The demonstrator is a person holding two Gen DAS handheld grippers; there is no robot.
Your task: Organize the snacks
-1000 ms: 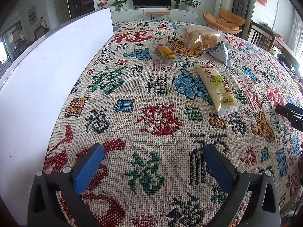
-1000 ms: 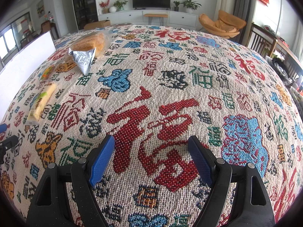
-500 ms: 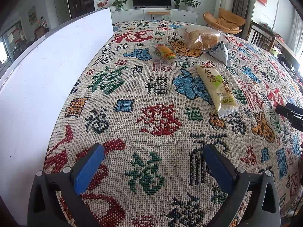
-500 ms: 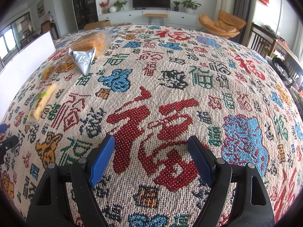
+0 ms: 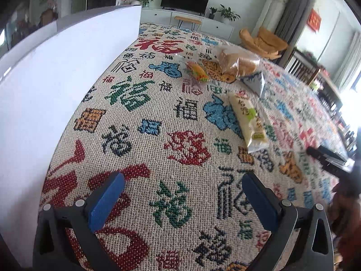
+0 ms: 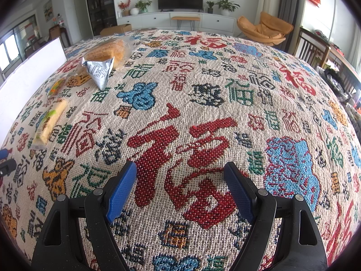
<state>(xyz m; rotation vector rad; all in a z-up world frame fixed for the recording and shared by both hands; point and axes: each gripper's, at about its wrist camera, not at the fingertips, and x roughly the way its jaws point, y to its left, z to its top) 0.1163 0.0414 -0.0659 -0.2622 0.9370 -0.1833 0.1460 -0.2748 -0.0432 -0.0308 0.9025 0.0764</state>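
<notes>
Snacks (image 5: pixel 248 119) sit loose on the patterned tablecloth (image 5: pixel 158 149), well ahead of both spread, empty grippers. The left gripper (image 5: pixel 180 194) probably wants the long yellow packet first, pinched across its narrow width.

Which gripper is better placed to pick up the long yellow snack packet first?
Left. The left gripper is open with the long yellow packet just ahead; from the right gripper, also open, it lies far off to the side.
</notes>
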